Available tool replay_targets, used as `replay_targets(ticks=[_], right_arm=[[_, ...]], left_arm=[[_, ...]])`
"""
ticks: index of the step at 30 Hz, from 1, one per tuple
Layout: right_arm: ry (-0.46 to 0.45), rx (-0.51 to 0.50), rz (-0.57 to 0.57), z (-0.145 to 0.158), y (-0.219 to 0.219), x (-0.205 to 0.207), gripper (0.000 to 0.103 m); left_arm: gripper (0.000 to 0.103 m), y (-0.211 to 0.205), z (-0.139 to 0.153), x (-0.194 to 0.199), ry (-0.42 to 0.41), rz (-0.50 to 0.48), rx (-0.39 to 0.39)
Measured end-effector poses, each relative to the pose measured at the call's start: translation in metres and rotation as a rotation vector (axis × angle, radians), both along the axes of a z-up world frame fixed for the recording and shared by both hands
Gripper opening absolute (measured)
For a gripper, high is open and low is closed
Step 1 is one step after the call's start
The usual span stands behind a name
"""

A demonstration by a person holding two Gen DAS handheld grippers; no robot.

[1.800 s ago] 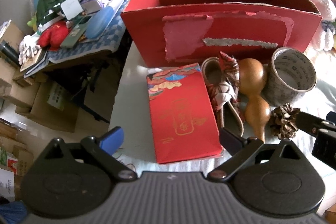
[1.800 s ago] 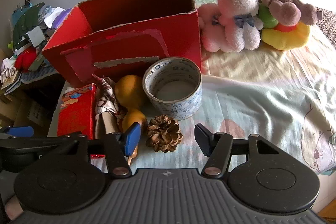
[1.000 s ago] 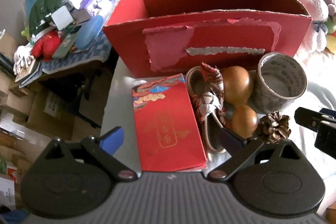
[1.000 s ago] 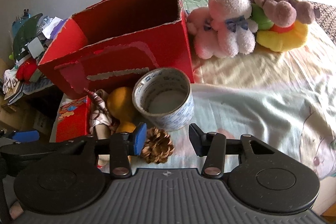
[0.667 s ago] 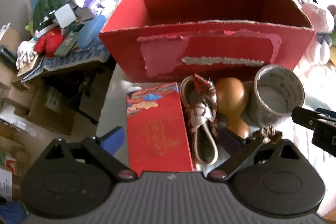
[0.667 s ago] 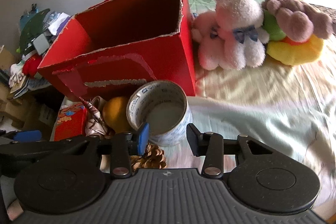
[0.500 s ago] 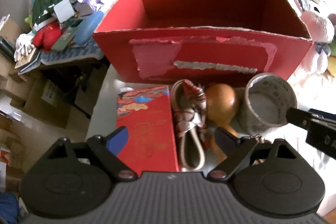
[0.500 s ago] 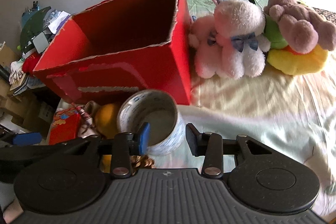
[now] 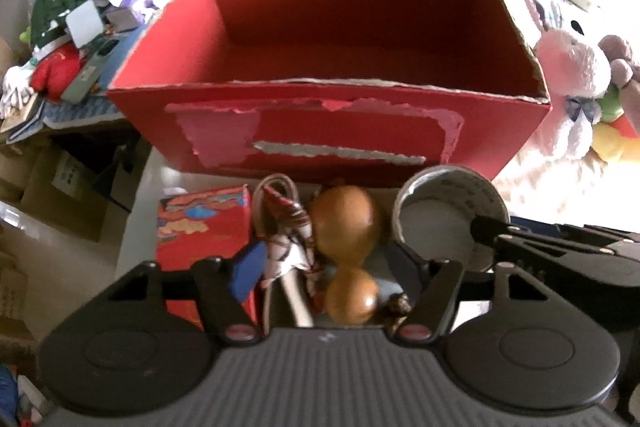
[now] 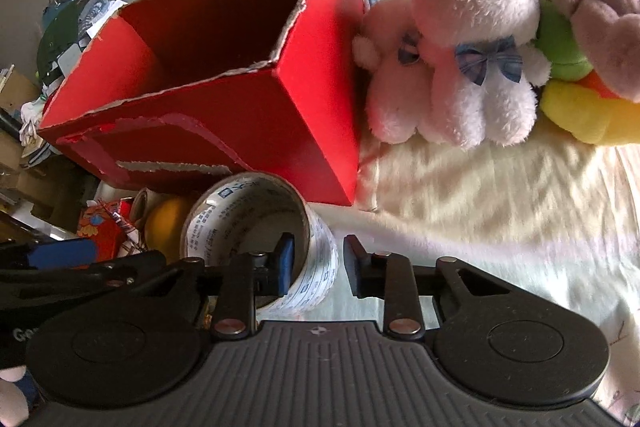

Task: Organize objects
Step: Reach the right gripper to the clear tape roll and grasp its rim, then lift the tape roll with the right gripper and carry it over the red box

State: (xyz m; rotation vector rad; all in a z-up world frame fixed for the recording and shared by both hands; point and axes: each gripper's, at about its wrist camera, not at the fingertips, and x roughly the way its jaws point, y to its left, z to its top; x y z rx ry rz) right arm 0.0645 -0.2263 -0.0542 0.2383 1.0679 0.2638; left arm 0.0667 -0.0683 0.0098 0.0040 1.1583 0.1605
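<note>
The right gripper (image 10: 318,261) sits at lower centre of its view, straddling the near wall of the tape roll (image 10: 256,227): 1 finger is inside the ring, the other outside. Its jaws have just been closing, yet a gap shows between the outer pad and the roll, so the roll is not clamped. The left gripper (image 9: 324,267), lower centre of its view, has also just been closing its jaws; the 2 fingers flank the gourd (image 9: 346,227) and the patterned slipper (image 9: 286,227), and contact cannot be confirmed through the blur. The red packet (image 9: 200,223) lies at left of that row, the pine cone (image 9: 398,305) low beside the right finger. The red cardboard box (image 9: 320,131) stands open directly behind the row. Plush toys (image 10: 472,67) lie at upper right on the bedsheet (image 10: 480,211).
</note>
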Motion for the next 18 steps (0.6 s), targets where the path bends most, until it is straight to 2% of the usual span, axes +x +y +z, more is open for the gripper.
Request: replay_targets(ticks=[5,9,18], right_arm=[[0.014,0.024,0.009,-0.004,-0.003,0.005,0.028],[0.019,0.063,0.021,-0.005,-0.007,0.006,0.021],[-0.004,0.053,0.022,-0.003,-0.014,0.007,0.016]], left_arm=[[0.067,-0.009,-0.005,0.008,0.019,-0.01,0.02],[0.064,-0.014,-0.007,0.013,0.027,-0.013,0.029],[0.056,-0.026,-0.008,0.018,0.039,-0.03,0.028]])
